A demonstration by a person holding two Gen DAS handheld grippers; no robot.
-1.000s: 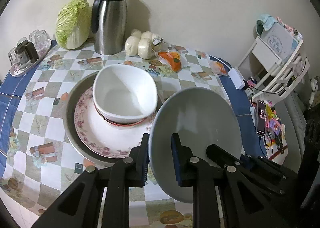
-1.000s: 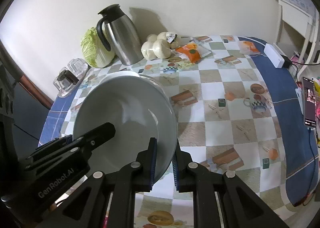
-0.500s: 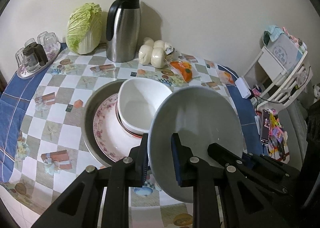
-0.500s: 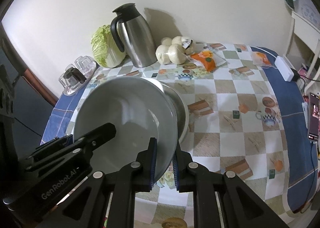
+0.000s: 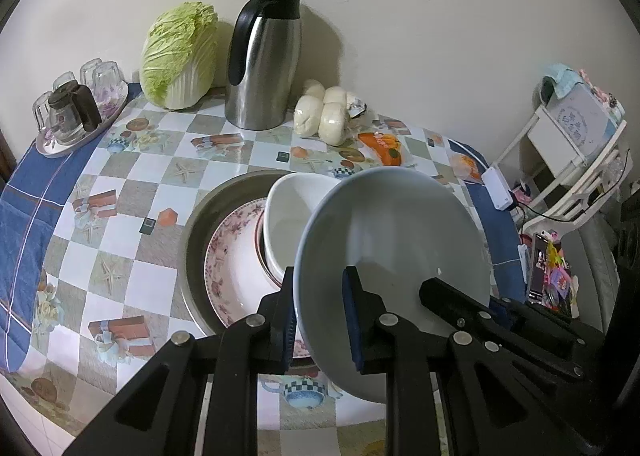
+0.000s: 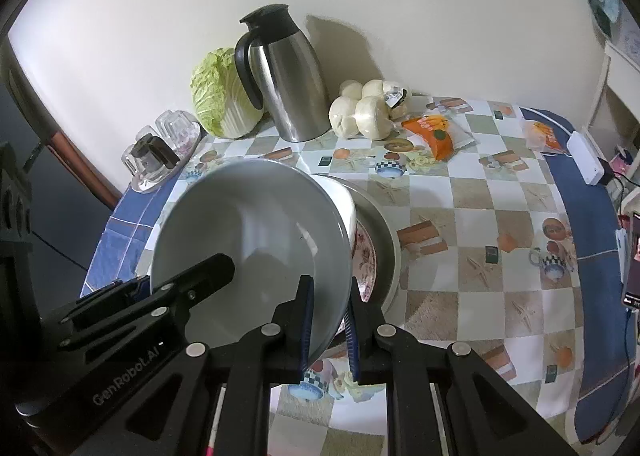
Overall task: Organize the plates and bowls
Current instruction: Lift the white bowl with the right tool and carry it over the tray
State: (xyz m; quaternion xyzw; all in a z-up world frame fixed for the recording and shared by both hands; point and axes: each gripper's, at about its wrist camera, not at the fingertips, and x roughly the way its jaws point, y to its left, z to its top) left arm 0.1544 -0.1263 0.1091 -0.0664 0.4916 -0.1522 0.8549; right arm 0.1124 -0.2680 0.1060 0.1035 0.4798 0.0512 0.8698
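Grey bowl point(image 5: 396, 232), plain, glossy, deep, tilted.

a home dining corner: a table point(image 5: 132, 216) with a checked oilcloth holds a cabbage point(image 5: 180, 56) at eleven o'clock, a steel thermos jug point(image 5: 264, 56) at twelve, steamed buns point(image 5: 324, 116) and upturned glasses on a tray point(image 5: 80, 104).

Only one text can be read: the white letters "GenRobot.AI" on the black body of the left gripper point(image 6: 192, 284), at the lower left of the right wrist view. The white box point(image 5: 580, 124) on the shelf at the right edge of the left wrist view has blue printing, but it is too small to read.
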